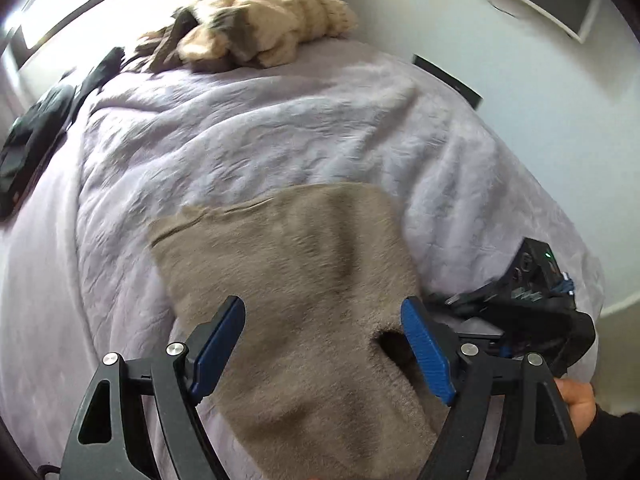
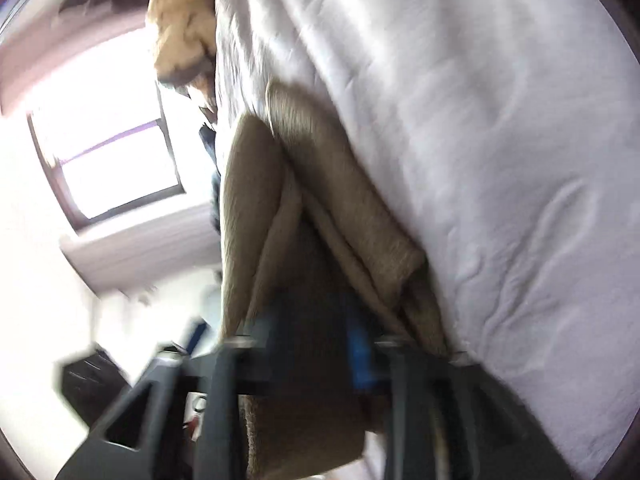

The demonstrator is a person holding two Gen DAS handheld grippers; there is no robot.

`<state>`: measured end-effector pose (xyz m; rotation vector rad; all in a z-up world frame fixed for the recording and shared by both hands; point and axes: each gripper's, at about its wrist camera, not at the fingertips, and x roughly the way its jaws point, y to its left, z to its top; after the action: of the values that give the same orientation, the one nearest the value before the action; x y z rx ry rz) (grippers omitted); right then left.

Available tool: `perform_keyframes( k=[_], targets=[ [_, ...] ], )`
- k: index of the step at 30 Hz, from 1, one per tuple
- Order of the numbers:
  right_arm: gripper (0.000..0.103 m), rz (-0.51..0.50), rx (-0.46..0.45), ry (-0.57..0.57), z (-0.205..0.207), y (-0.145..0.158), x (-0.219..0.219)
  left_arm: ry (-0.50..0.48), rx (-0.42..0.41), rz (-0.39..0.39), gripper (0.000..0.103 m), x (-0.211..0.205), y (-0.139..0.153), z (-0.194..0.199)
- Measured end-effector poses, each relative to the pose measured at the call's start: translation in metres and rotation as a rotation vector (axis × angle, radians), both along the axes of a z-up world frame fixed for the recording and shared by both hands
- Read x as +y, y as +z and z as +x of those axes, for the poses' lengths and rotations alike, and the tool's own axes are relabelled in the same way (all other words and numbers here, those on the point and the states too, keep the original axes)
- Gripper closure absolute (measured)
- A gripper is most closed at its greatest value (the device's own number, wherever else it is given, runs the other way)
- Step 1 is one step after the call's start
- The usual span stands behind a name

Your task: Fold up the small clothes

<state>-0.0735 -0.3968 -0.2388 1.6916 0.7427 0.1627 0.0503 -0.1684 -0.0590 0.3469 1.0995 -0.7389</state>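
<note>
The left gripper [image 1: 322,344] hangs above the near end of the taupe garment [image 1: 288,280], jaws spread wide with nothing pressed between the blue pads [image 1: 426,354], so the cloth lies free under it on the lilac bedspread [image 1: 280,128]. Just to the right of the garment sits the right gripper [image 1: 520,304], low against the bedspread; in its own blurred view the right gripper [image 2: 320,344] has folded layers of the garment [image 2: 280,208] running between its fingers, and its jaws look part open, though the blur keeps me from telling whether the pads press on the cloth. The step in hand seems to be letting go after a fold has been laid over. To do it well, I would lift both grippers straight off the garment without dragging the soft pile, check that the top layer's edges sit square on the layer beneath, and flatten the dark hollow at the near right corner before taking the next grip. The garment's long axis runs from the left gripper away up the bed, leaning a little to the left, with its seamed straight edge at the far end. Well beyond the garment, at the far end of the bedspread, lies a cream fleece pile [image 1: 264,28], and to the far left of the garment are dark clothes [image 1: 36,148] by the window.
</note>
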Motion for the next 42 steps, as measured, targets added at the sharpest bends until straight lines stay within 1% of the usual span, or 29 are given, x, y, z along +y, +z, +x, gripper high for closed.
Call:
perform_keyframes(
  k=[1,4,6,8,9,10,12,13,14,15,16,17,18,19,20,21,23,24,25,27,28,29,31,33,36,37,39,40,42],
  targets=[
    [0.046,0.039,-0.028,-0.020,-0.003,-0.002,-0.002,0.040,0.007,0.005,0.022,0.009,-0.001,0.004],
    [0.044,0.126,-0.113,-0.060,-0.004,-0.002,-0.009,0.148,0.057,0.027,0.022,0.040,-0.016,0.018],
    [0.042,0.116,-0.113,-0.029,0.002,0.002,-0.011,0.231,0.080,0.053,0.022,0.059,-0.027,0.024],
    [0.042,0.061,-0.083,0.053,0.024,0.009,-0.002,0.293,0.105,0.072,0.022,0.077,-0.039,0.026],
    [0.042,0.022,-0.063,0.101,0.033,0.014,-0.001,0.319,0.098,0.087,0.022,0.083,-0.043,0.027],
    [0.042,-0.025,-0.048,0.147,0.043,0.020,0.000,0.346,0.092,0.103,0.022,0.089,-0.046,0.028],
    [0.044,-0.157,-0.013,0.242,0.066,0.037,0.005,0.381,0.119,0.103,0.022,0.096,-0.053,0.030],
    [0.060,-0.245,0.011,0.287,0.078,0.047,0.008,0.393,0.130,0.096,0.022,0.098,-0.054,0.032],
    [0.090,-0.349,0.032,0.338,0.086,0.059,0.013,0.401,0.127,0.093,0.022,0.100,-0.055,0.034],
    [0.089,-0.453,0.044,0.385,0.095,0.073,0.017,0.400,0.114,0.089,0.022,0.100,-0.054,0.033],
    [0.089,-0.526,0.029,0.399,0.100,0.086,0.021,0.392,0.094,0.081,0.022,0.098,-0.053,0.034],
    [0.089,-0.569,-0.008,0.395,0.104,0.098,0.021,0.389,0.079,0.076,0.022,0.096,-0.052,0.034],
    [0.089,-0.584,-0.041,0.379,0.103,0.105,0.020,0.390,0.068,0.075,0.022,0.095,-0.053,0.035],
    [0.089,-0.585,-0.052,0.363,0.094,0.107,0.018,0.391,0.065,0.075,0.022,0.093,-0.055,0.037],
    [0.089,-0.581,-0.028,0.341,0.091,0.099,0.011,0.386,0.093,0.082,0.022,0.089,-0.064,0.041],
    [0.089,-0.583,0.013,0.330,0.085,0.089,0.006,0.385,0.120,0.096,0.022,0.086,-0.071,0.044],
    [0.086,-0.585,0.149,0.333,0.087,0.057,-0.010,0.374,0.152,0.121,0.022,0.082,-0.085,0.043],
    [0.083,-0.581,0.192,0.337,0.084,0.048,-0.013,0.369,0.149,0.126,0.022,0.081,-0.087,0.041],
    [0.082,-0.574,0.201,0.328,0.080,0.046,-0.016,0.364,0.140,0.133,0.022,0.081,-0.087,0.039],
    [0.075,-0.581,0.200,0.286,0.066,0.054,-0.023,0.348,0.120,0.146,0.022,0.081,-0.084,0.035],
    [0.068,-0.601,0.215,0.279,0.055,0.058,-0.026,0.339,0.121,0.151,0.022,0.082,-0.083,0.032],
    [0.067,-0.618,0.232,0.270,0.046,0.064,-0.029,0.332,0.126,0.154,0.022,0.084,-0.081,0.030],
    [0.067,-0.624,0.220,0.268,0.031,0.082,-0.027,0.319,0.134,0.147,0.022,0.087,-0.076,0.026],
    [0.067,-0.648,0.180,0.290,0.008,0.107,-0.021,0.303,0.132,0.148,0.022,0.089,-0.073,0.021],
    [0.067,-0.706,0.103,0.343,0.004,0.139,0.002,0.271,0.136,0.172,0.022,0.087,-0.077,0.009],
    [0.070,-0.721,0.077,0.362,0.005,0.148,0.013,0.261,0.139,0.186,0.022,0.085,-0.081,0.004],
    [0.070,-0.742,0.042,0.415,0.005,0.154,0.032,0.254,0.148,0.193,0.022,0.083,-0.088,-0.002],
    [0.070,-0.766,0.049,0.450,0.006,0.151,0.041,0.255,0.155,0.193,0.022,0.083,-0.092,-0.005],
    [0.070,-0.831,0.126,0.521,0.007,0.133,0.052,0.251,0.175,0.201,0.022,0.083,-0.098,-0.008]
  ],
)
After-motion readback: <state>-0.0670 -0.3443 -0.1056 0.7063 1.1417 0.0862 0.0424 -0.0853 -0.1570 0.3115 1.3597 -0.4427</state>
